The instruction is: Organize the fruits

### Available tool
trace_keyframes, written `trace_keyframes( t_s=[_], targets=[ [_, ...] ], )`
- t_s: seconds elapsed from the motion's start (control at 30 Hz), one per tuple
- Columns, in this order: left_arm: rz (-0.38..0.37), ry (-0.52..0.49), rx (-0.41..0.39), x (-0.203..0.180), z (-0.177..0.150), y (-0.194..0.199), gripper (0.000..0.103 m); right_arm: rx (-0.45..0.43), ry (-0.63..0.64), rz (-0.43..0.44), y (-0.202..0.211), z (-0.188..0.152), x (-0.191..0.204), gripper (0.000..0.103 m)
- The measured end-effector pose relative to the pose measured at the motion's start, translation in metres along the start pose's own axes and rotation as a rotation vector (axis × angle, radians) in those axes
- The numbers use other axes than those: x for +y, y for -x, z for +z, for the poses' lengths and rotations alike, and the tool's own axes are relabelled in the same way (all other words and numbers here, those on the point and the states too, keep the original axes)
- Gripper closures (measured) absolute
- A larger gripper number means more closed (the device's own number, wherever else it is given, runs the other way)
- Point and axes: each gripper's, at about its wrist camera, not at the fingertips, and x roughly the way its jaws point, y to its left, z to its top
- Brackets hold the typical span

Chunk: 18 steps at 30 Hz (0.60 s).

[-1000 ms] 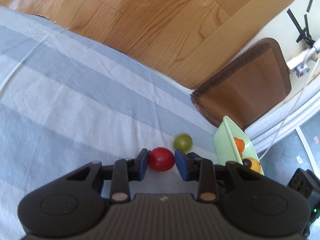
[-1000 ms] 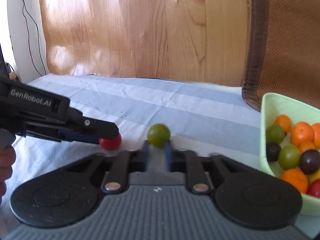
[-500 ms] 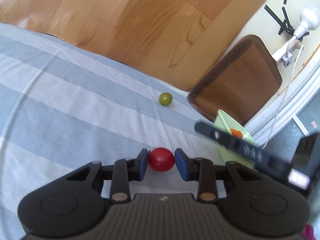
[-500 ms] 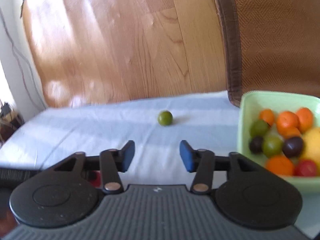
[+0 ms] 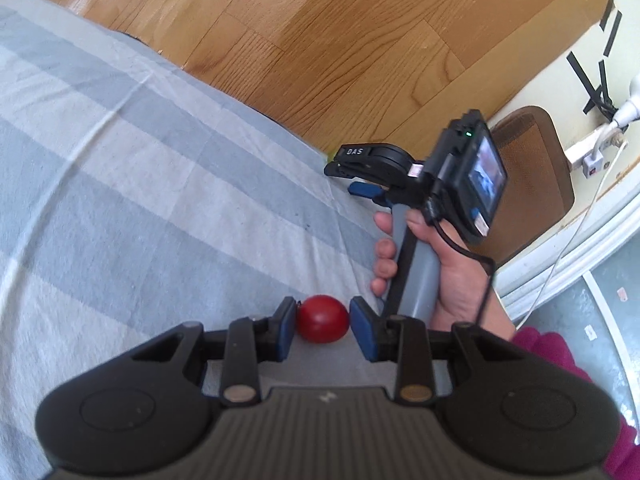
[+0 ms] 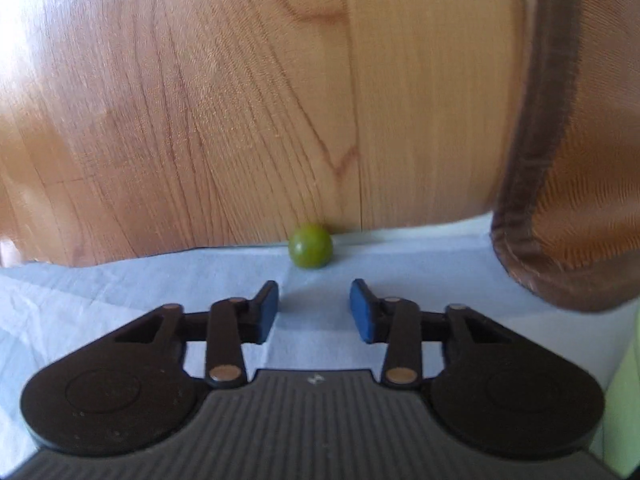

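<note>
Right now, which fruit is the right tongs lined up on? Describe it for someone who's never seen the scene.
Find the striped cloth and follow it to its far edge, where the wood floor begins. The green fruit sits alone at that edge, just ahead of the open right tongs. It is small, round and olive green, unlike the red fruit between the left tongs.

right gripper [image 6: 314, 306]: jaws apart, nothing between | green fruit [image 6: 311, 245]: on striped cloth [image 6: 100, 292], at far edge, just ahead | brown chair [image 6: 580, 140]: right
</note>
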Motion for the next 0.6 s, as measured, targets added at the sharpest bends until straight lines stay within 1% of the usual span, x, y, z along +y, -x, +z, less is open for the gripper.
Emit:
trace_keyframes(
  t_s=[0.07,0.2,0.27,0.3,0.33,0.47,0.6],
  targets=[
    [-0.002,0.012,0.000,0.001,0.000,0.000,0.073,0.005,0.032,-0.015,-0.007,0.005,0.005,0.066],
    [-0.002,0.020,0.002,0.002,0.002,0.001,0.073,0.009,0.053,-0.008,-0.014,0.011,0.006,0.079],
    [-0.001,0.018,0.002,0.001,0.001,0.001,0.073,0.010,0.053,-0.003,-0.015,0.012,0.005,0.082],
    [0.000,0.014,0.002,0.000,0.000,0.002,0.073,0.010,0.049,0.002,-0.015,0.013,0.004,0.087],
    [0.002,0.010,0.001,0.000,0.001,0.002,0.073,0.010,0.041,0.009,-0.013,0.012,0.002,0.101],
    [0.009,-0.007,0.000,-0.001,0.000,0.002,0.073,0.001,-0.008,0.045,0.005,0.005,-0.012,0.101],
    [0.022,-0.029,-0.002,-0.006,-0.002,0.002,0.073,-0.046,0.015,0.096,0.046,-0.019,-0.015,0.101]
  ],
)
